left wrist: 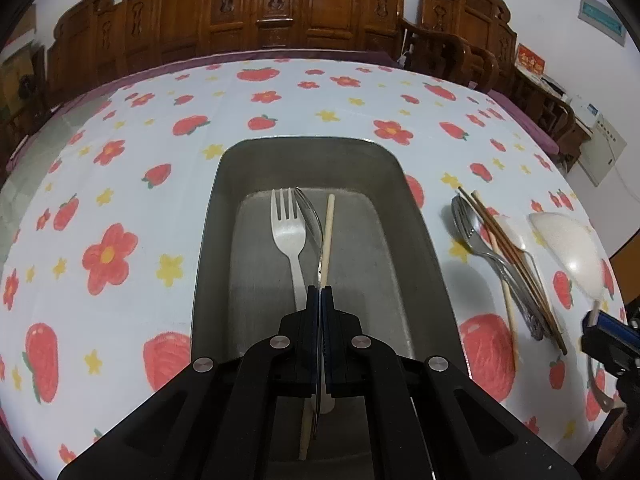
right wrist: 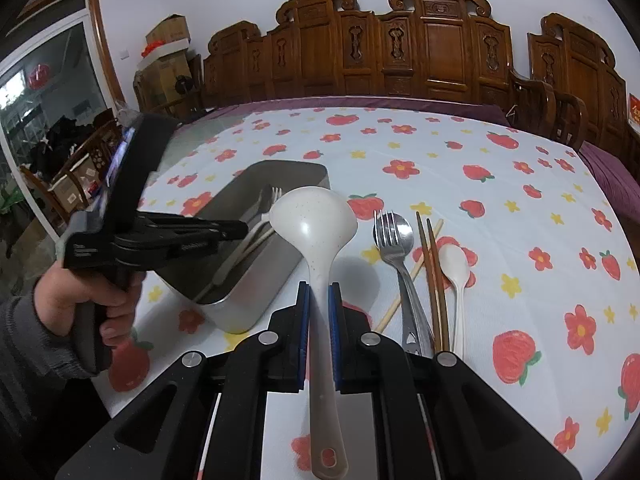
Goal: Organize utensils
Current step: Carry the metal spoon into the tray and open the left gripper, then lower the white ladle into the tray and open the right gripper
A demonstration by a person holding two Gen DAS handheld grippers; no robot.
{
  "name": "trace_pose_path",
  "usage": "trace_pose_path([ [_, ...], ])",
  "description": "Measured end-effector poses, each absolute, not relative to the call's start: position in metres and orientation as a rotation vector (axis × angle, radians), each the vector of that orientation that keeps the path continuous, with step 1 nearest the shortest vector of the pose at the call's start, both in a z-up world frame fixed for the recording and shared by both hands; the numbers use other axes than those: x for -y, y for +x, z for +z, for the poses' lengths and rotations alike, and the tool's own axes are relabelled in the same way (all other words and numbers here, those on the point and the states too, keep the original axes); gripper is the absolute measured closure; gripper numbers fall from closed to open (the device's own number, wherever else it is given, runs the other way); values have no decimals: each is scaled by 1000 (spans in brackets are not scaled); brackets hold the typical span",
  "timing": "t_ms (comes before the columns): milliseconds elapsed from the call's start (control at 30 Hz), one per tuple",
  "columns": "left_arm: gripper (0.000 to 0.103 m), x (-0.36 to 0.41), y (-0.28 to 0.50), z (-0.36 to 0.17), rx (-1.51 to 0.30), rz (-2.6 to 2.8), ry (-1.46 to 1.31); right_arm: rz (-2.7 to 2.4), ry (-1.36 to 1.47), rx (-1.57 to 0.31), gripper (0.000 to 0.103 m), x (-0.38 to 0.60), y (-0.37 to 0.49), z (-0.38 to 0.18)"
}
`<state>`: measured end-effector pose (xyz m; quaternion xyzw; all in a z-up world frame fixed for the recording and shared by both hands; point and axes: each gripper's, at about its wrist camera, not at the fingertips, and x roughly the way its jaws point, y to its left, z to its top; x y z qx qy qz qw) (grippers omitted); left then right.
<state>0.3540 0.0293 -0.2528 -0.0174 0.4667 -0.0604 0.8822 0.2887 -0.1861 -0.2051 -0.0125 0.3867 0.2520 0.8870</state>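
my left claw (left wrist: pixel 320 292) is pinched together on the thin edge of a metal spoon (left wrist: pixel 314 220), low in the middle of the left wrist frame, above the metal tray (left wrist: pixel 420 240). the spoon is turned on edge between the pads, bowl pointing away from me. under it in the tray lie a white plastic fork (left wrist: pixel 289 236) and a pale chopstick (left wrist: pixel 328 240), side by side. the spoon is stiff and slick, and a grip on such a narrow edge could let it swivel, so i'd judge it best lowered gently rather than dropped.

my right claw (right wrist: pixel 319 292) is clamped on the handle of a white ladle (right wrist: pixel 312 220), centre of the right wrist frame, bowl forward and lifted off the tabletop (right wrist: pixel 520 200). the ladle looks like light plastic, rigid, smooth. i hold it on the neck just behind the bowl, with most of the handle trailing back toward the bottom of the frame; that seems a fair balance point, though the bowl end may droop if the grip loosens.

right of centre on the cloth the rest wait in a loose pile: a metal fork (right wrist: pixel 390 236) lying over another steel spoon (right wrist: pixel 404 236), dark chopsticks (right wrist: pixel 434 280), a second pale chopstick (right wrist: pixel 408 276) crossing beneath them, and a small white spoon (right wrist: pixel 454 264). the chopsticks are thin and likely to roll; i'd take them mid-length.
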Motion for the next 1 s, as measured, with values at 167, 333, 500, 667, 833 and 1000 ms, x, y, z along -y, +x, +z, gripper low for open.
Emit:
trace_pose_path([
  [167, 102, -32, 354, -255, -976, -121, -37, 525, -21, -794, 92, 185, 287, -201],
  [333, 102, -34, 354, -253, -967, -117, -40, 530, -31, -798, 92, 180, 286, -202],
  [500, 102, -37, 354, -248, -959, -119, -41, 536, -36, -796, 92, 174, 282, -200],
  [667, 102, -44, 350, -230, -922, -116, -50, 530, -43, -793, 92, 168, 283, -198],
  [833, 102, -53, 343, -213, -884, -110, -44, 515, -56, -778, 92, 164, 285, -189],
  [1000, 102, -62, 336, -198, -854, -114, -48, 491, -44, -772, 92, 164, 288, -182],
])
